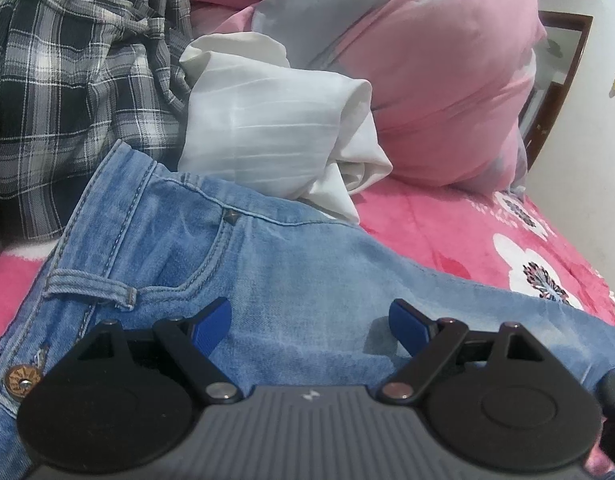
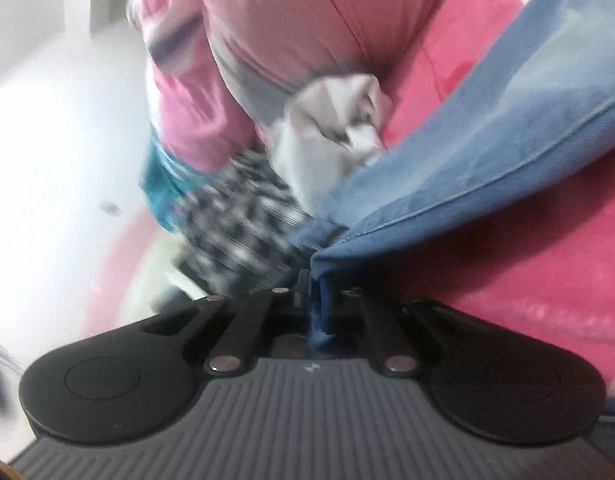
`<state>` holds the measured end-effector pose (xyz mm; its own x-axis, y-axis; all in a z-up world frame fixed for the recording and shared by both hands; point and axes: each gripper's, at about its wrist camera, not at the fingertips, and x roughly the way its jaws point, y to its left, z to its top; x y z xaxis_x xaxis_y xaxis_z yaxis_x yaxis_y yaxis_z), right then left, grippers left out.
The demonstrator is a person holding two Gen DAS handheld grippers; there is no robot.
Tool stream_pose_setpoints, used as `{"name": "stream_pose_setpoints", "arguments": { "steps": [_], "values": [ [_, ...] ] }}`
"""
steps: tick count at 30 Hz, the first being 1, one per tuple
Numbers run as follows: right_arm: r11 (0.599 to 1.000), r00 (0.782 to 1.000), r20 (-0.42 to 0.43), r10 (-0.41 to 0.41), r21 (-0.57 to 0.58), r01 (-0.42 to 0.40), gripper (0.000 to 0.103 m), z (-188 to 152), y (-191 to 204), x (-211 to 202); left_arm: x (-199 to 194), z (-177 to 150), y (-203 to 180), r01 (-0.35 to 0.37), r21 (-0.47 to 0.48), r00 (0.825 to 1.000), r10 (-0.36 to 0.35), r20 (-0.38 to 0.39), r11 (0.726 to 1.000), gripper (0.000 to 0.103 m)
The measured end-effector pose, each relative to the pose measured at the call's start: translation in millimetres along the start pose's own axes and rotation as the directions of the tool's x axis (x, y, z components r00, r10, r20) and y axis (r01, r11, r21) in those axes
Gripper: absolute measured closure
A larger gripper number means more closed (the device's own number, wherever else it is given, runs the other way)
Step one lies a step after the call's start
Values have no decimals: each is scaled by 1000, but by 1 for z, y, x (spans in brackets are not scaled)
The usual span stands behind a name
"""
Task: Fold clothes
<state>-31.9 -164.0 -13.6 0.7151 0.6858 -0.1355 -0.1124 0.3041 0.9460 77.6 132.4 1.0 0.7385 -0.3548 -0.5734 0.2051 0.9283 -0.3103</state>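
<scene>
I'm working in a home bedroom: a bed under a pink flowered blanket (image 1: 487, 236), a puffy pink quilt (image 1: 447, 80) heaped on it, and a dark wooden frame (image 1: 555, 80) against the white wall (image 1: 587, 168).

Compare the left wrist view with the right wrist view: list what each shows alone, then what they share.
Left wrist only: the left gripper open above the jeans, their waistband, metal button and belt loop, and a flowered pink blanket.
Right wrist only: the right gripper shut on a jeans edge, plus a turquoise cloth.
Both: the jeans, the white garment, the plaid shirt and the pink pillow.
</scene>
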Motion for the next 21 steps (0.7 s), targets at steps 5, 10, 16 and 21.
{"name": "stream_pose_setpoints", "arguments": {
  "steps": [5,10,16,21],
  "values": [
    [994,999,-33,-37,99,40,103,-4,-17,-11,1,-1,-5,-15,32,1000,15,-4,999,15],
    [982,979,-70,-189,-9,189,103,-18,-11,-34,2,-1,-6,-20,42,1000,20,-6,999,14],
    [849,941,124,-315,-405,338,100,-5,61,-59,2,-1,-8,-27,54,1000,27,-7,998,14],
    [715,910,158,-383,-573,401,100,-2,82,-15,2,-1,-8,-23,61,1000,24,-13,998,14]
  ]
}}
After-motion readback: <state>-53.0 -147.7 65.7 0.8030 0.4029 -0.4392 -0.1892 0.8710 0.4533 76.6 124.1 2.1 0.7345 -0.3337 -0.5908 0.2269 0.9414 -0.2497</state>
